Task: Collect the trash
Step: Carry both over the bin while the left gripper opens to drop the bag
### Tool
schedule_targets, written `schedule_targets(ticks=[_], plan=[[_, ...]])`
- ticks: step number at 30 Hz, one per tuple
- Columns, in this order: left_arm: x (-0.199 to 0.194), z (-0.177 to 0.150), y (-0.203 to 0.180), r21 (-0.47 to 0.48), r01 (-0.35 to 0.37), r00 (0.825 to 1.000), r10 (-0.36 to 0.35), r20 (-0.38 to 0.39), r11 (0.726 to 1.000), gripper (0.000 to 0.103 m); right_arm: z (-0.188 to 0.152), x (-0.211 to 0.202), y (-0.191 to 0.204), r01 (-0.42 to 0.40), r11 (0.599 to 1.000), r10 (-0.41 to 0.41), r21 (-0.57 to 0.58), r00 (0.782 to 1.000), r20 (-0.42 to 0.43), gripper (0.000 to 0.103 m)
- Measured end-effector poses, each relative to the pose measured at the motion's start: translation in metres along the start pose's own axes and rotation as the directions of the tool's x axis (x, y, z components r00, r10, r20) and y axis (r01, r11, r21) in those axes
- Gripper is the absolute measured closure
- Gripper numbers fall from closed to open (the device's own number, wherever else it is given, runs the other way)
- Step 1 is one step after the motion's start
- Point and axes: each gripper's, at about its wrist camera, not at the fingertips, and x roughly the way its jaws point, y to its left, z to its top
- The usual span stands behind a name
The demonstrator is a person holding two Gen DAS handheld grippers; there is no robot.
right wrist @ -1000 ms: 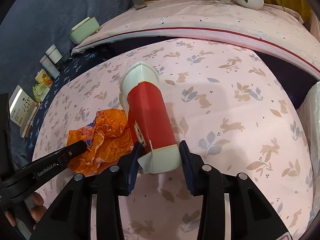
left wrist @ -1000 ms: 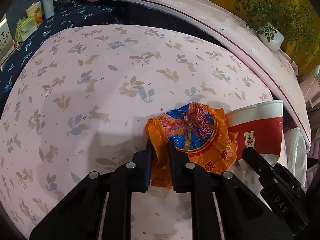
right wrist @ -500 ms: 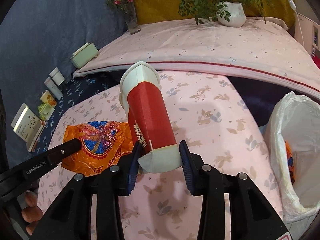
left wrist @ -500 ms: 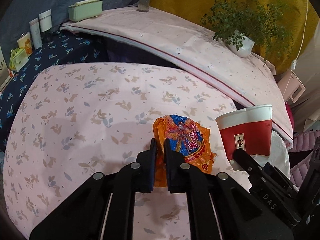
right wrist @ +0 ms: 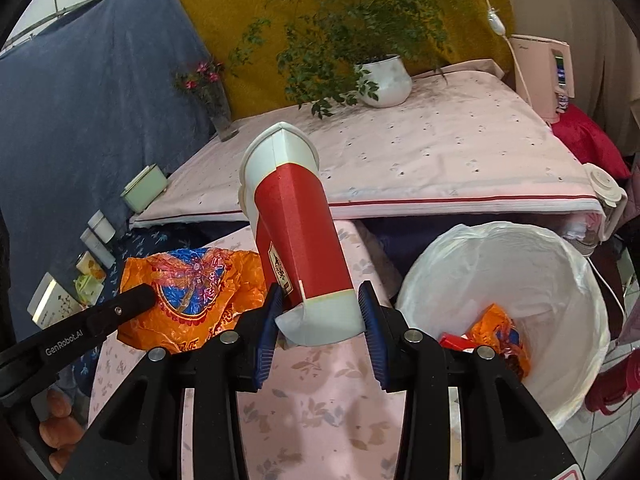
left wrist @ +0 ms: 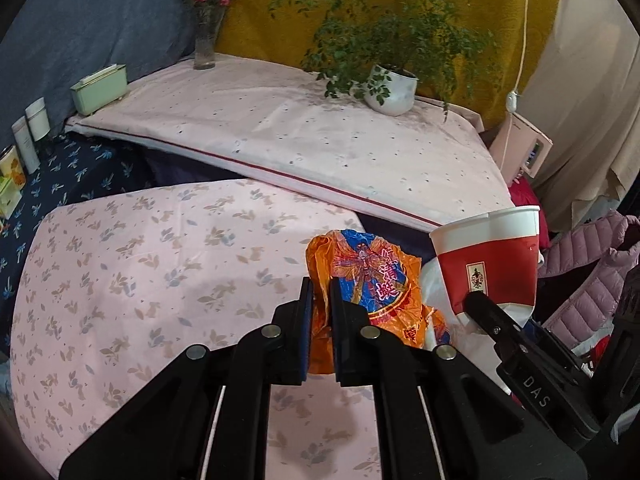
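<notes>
Both pieces of trash have come up off the pink rabbit-print tabletop (left wrist: 140, 280) since a second ago. The left hand-held gripper (left wrist: 319, 304) pinches the crumpled orange-and-blue plastic wrapper (left wrist: 372, 276); the right hand-held gripper (right wrist: 318, 312) clamps the base of the red-and-white paper cup (right wrist: 296, 236). Both now hang near the white-lined bin (right wrist: 560, 264), so dropping them looks next.

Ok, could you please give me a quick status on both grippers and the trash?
Left gripper shut on crumpled orange plastic wrapper. Right gripper shut on red-and-white paper cup. White-lined trash bin open, nothing blocking.
</notes>
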Motion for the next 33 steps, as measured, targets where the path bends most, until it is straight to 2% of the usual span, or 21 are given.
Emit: schedule_targets(ticks=[12,22,24,26,33], plan=[[0.003,-0.002,-0.116,0.156,0.089,0.996,-0.088,-0.013,0.984,0.095,0.004,-0.051,-0.094,0.084,0.987,-0.094,0.133,0.994,0.064,0.066],[0.02,-0.01,-0.166,0.207,0.153,0.988,-0.143,-0.061,0.966,0.093,-0.004,-0.069,-0.143,0.134,0.971,-0.15,0.196,0.986,0.069,0.066],[0.025,-0.011,-0.17,0.205,0.15,0.988,-0.14,-0.063,0.967,0.086,-0.005,-0.069,-0.148,0.141,0.969,-0.157,0.203,0.985,0.066,0.066],[0.028,-0.012,-0.171,0.196,0.127,0.991,-0.118,-0.056,0.972,0.053,-0.005,-0.069,-0.15,0.146,0.967,-0.162,0.208,0.985,0.064,0.066],[0.03,-0.015,-0.163,0.181,0.101,0.994,-0.094,-0.046,0.978,0.051,-0.007,-0.067,-0.155,0.154,0.966,-0.169,0.21,0.984,0.06,0.066]])
